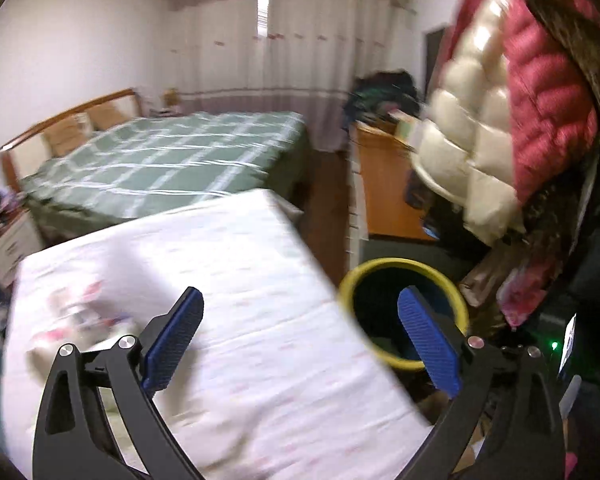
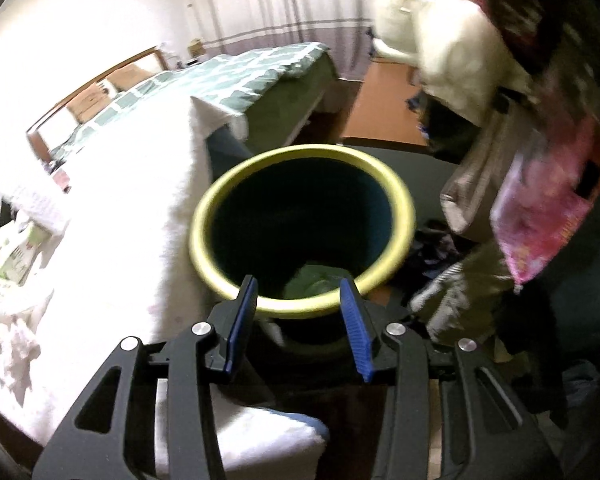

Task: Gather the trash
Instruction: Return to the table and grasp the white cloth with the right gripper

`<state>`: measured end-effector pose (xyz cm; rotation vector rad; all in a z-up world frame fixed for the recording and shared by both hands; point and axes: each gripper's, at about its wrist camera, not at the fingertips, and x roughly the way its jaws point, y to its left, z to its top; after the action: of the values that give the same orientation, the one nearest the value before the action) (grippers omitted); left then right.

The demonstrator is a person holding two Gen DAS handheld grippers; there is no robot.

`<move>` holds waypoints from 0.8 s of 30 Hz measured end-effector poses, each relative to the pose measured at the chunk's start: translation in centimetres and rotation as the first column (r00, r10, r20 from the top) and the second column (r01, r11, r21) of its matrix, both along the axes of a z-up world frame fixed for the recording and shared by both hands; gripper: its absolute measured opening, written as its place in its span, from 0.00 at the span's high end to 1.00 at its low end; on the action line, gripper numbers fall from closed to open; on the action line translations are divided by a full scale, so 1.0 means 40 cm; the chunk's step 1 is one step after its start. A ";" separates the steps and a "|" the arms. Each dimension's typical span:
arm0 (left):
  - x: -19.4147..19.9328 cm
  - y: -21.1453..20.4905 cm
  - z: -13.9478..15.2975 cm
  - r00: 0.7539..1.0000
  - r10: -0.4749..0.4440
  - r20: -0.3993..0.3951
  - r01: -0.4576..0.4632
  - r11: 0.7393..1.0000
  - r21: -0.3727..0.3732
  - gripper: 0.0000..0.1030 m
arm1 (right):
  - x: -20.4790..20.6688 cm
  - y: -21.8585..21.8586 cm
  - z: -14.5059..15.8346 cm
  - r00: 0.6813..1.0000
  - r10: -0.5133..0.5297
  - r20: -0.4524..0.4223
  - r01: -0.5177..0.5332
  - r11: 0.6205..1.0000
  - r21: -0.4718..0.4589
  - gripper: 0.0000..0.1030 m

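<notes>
The left tool [image 1: 300, 340] stands wide with nothing between its blue ribbed pads, hanging over the right edge of a white cloth-covered surface [image 1: 236, 280]. The right tool [image 2: 298, 322] is about half spread and also empty, poised just above the near rim of the round bin with a yellow-green rim and dark inside [image 2: 300, 308], which sits on the floor just beside that surface's right edge. A crumpled green wad [image 2: 314, 282] already lies low inside the bin at its near side.

The trash left to gather appears to be the blurred cluster of light packaging and wrappers [image 1: 80, 316] near the surface's left edge in the left wrist view; the right wrist view shows pale cartons or packets [image 2: 16, 256] toward the same side, though whether they are the same pieces I cannot tell. Judging by their look, these are light, thin and crushable: they should yield under the pads, not resist, and glossy film may slide. A pinch across a folded or bunched part, taken from above with the pads closing well in, would likely hold better than a grab at a flat face. Light pieces may also cling or flutter on release over the bin.
</notes>
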<state>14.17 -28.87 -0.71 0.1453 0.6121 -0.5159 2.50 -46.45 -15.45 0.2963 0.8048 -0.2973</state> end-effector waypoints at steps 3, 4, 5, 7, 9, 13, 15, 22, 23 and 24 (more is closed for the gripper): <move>-0.018 0.152 0.025 0.991 0.128 0.027 -0.128 0.992 -0.013 0.05 | 0.032 0.085 0.016 0.997 0.080 0.002 -0.080 0.997 -0.017 0.55; -0.028 0.212 0.031 0.984 0.176 0.034 -0.176 0.984 -0.014 0.05 | 0.040 0.109 0.020 0.995 0.101 0.002 -0.101 0.995 -0.019 0.55; -0.036 0.260 0.034 0.976 0.214 0.039 -0.213 0.977 -0.017 0.05 | 0.049 0.141 0.024 0.992 0.128 0.001 -0.128 0.991 -0.024 0.55; -0.057 0.354 0.035 0.958 0.283 0.046 -0.282 0.959 -0.024 0.05 | 0.072 0.203 0.032 0.983 0.185 -0.003 -0.185 0.982 -0.028 0.55; -0.078 0.436 0.033 0.937 0.346 0.053 -0.344 0.938 -0.032 0.05 | 0.088 0.256 0.038 0.972 0.233 -0.001 -0.233 0.972 -0.025 0.55; -0.113 0.576 0.023 0.897 0.438 0.055 -0.435 0.898 -0.060 0.05 | 0.112 0.385 0.067 0.932 0.363 0.018 -0.363 0.932 -0.007 0.55; -0.126 0.631 0.016 0.884 0.464 0.058 -0.460 0.885 -0.071 0.05 | 0.114 0.444 0.081 0.901 0.432 0.032 -0.432 0.902 0.013 0.55; -0.147 0.687 -0.021 0.876 0.481 0.039 -0.476 0.874 -0.099 0.05 | 0.126 0.620 0.072 0.800 0.600 -0.008 -0.599 0.800 0.024 0.46; -0.149 0.692 -0.027 0.877 0.480 0.034 -0.475 0.875 -0.100 0.05 | 0.130 0.633 0.065 0.797 0.603 -0.019 -0.603 0.798 0.023 0.46; -0.152 0.692 -0.033 0.878 0.477 0.030 -0.473 0.876 -0.099 0.05 | 0.124 0.636 0.056 0.795 0.606 -0.023 -0.606 0.795 0.027 0.46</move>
<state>8.09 -1.20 -2.04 -0.0788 0.5468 -0.0585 7.47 -21.01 -13.22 0.0356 0.8909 0.3170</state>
